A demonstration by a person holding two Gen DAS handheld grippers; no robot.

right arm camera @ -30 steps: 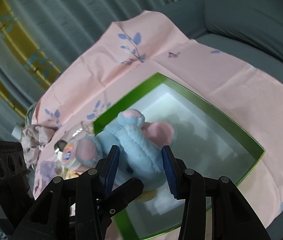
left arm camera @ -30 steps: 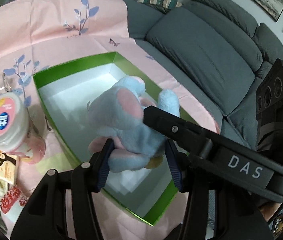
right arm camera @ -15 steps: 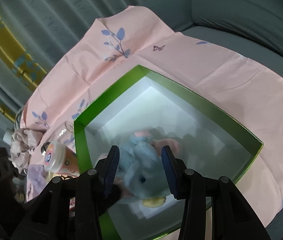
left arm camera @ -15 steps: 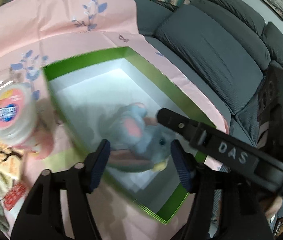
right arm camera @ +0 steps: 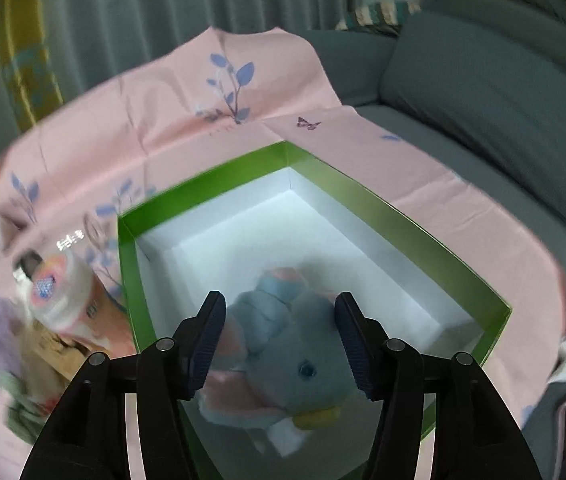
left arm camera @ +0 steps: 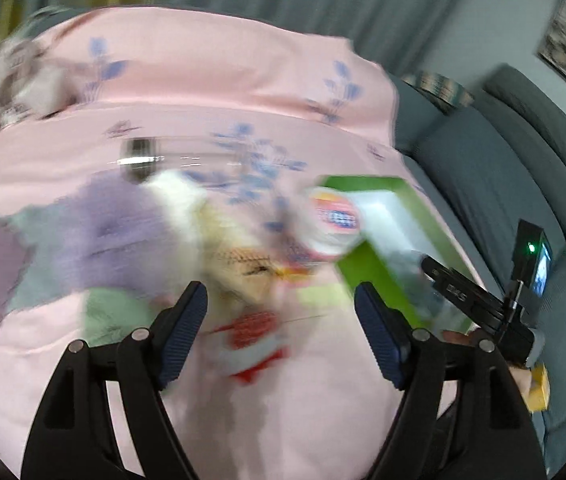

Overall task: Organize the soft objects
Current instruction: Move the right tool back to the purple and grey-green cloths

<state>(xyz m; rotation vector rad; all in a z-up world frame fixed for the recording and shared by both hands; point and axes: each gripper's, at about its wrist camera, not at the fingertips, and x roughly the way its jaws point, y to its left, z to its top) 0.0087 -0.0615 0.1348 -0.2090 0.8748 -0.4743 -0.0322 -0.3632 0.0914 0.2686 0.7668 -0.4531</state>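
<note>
The pink floral cloth (right arm camera: 363, 148) covers the grey sofa seat (right arm camera: 483, 92) and carries every other item. It lies in creases. A gripper dragged low across it could pull a fold and shift whatever stands on it.

The green-rimmed, white-lined open cardboard box (right arm camera: 399, 216) sits on the cloth. Its walls look light. A finger catching the rim on the way in or out would probably slide or tip the box.

The blue and pink plush elephant (right arm camera: 283, 344) lies on the box floor at the near end, on its side, with a yellow patch beneath its head. The right gripper (right arm camera: 281, 340) hangs above it, jaws wide on either side of the toy and apparently clear of the fabric. A careless lift could snag an ear and drag the toy back out.

The left gripper (left arm camera: 281, 320) is also wide and holds nothing. It points at a loose pile left of the box: a purple and grey soft cloth item (left arm camera: 83, 240), a white fluffy piece (left arm camera: 179, 196) and flat printed packets (left arm camera: 255, 328). This view is heavily blurred, so the items cannot be identified with certainty. Closing on the pile in this condition risks gathering a packet with the soft item.

The round pink-lidded container (left arm camera: 333, 220) stands just beside the box wall. A sideways sweep could knock it over.
</note>
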